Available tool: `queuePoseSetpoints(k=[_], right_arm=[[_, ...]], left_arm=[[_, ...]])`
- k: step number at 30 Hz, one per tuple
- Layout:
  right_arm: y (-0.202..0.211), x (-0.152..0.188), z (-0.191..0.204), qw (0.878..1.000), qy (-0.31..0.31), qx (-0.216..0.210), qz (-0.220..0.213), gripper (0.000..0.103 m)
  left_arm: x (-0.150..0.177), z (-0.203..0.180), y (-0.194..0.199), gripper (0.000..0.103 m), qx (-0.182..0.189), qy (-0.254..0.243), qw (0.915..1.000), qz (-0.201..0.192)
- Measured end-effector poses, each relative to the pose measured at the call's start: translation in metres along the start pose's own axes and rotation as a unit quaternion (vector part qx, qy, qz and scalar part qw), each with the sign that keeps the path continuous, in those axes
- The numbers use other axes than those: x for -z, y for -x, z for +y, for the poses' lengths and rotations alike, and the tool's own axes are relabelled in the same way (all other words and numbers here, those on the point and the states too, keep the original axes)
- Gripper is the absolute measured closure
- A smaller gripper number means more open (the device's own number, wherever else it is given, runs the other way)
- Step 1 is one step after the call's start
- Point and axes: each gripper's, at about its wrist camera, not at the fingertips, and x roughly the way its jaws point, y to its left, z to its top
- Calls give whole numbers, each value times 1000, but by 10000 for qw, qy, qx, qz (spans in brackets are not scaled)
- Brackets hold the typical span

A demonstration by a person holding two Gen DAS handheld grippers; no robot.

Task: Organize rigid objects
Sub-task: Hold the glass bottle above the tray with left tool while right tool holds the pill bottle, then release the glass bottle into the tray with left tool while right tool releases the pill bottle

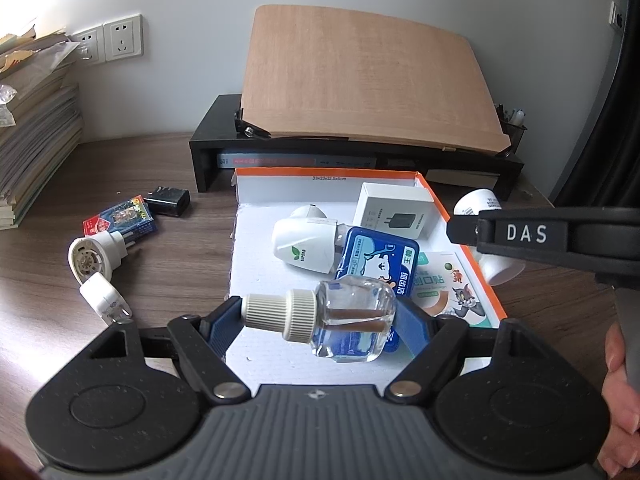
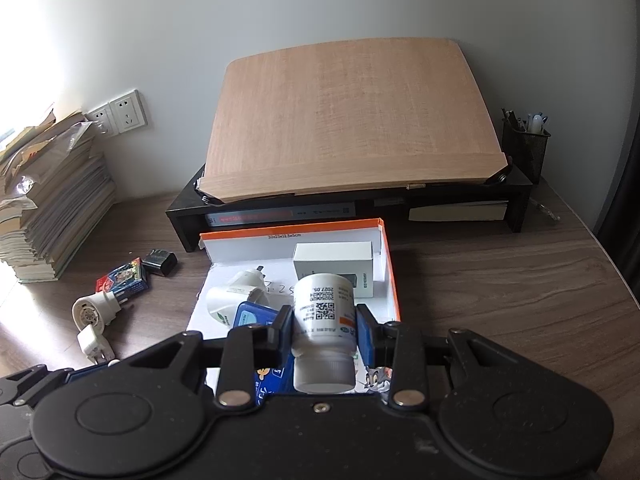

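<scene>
The left tongs (image 1: 320, 316) grip a clear glass bottle (image 1: 352, 320) lying sideways, its ribbed cap (image 1: 276, 310) toward the left pad. The right tongs (image 2: 324, 330) clamp a white pill bottle (image 2: 323, 320), cap toward the camera. Both hang above an orange-rimmed box (image 1: 464, 220); ahead of the tongs inside it lie a white plug-in device (image 1: 304, 244), a blue tin (image 1: 380, 264) and a white carton (image 1: 394, 210).
</scene>
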Motion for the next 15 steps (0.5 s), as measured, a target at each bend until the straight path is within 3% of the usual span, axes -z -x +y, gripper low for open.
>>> queuePoseSetpoints(k=[15], right_arm=[[-26,-6,-4,9999,47,28,124,62]], left_arm=[[-1,1,-3,21,-97,49,9999,12]])
